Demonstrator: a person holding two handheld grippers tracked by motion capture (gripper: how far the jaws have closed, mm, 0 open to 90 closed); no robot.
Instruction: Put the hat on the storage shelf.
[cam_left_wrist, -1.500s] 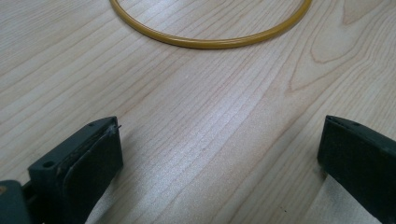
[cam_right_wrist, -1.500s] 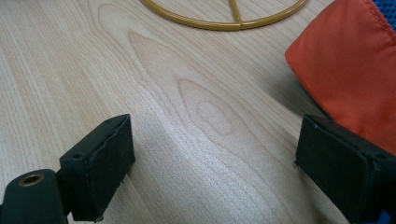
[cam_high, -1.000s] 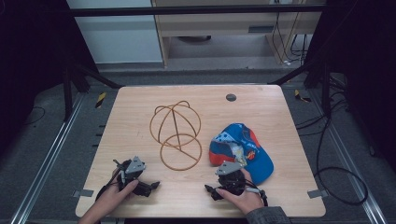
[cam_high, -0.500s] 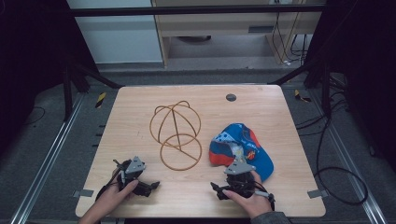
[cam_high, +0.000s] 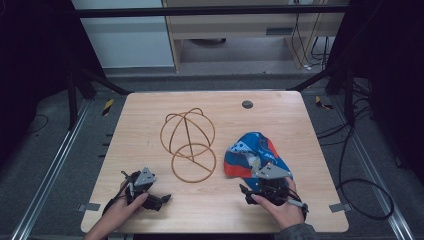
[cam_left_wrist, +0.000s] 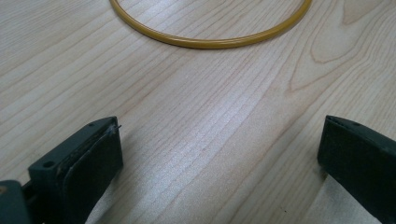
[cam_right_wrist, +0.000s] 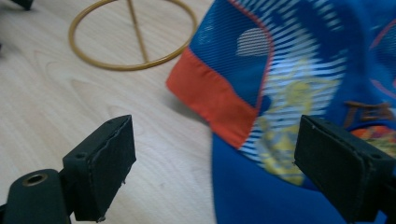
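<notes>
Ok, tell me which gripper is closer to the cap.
The right gripper: its open jaws sit at the cap's near edge, while the left gripper rests apart, across the wire stand.

We see a wire stand (cam_high: 188, 144) at the middle of a wooden table (cam_high: 150, 105). Right of it lies a blue cap (cam_high: 255, 154), our right gripper (cam_high: 246, 194) at its near edge. Our left gripper (cam_high: 162, 201) rests left of the stand.

It looked like a lab: a pale wooden desk (cam_high: 150, 115) stood inside a black metal frame (cam_high: 200, 11), cables (cam_high: 350, 150) trailing across the grey floor (cam_high: 40, 150).
</notes>
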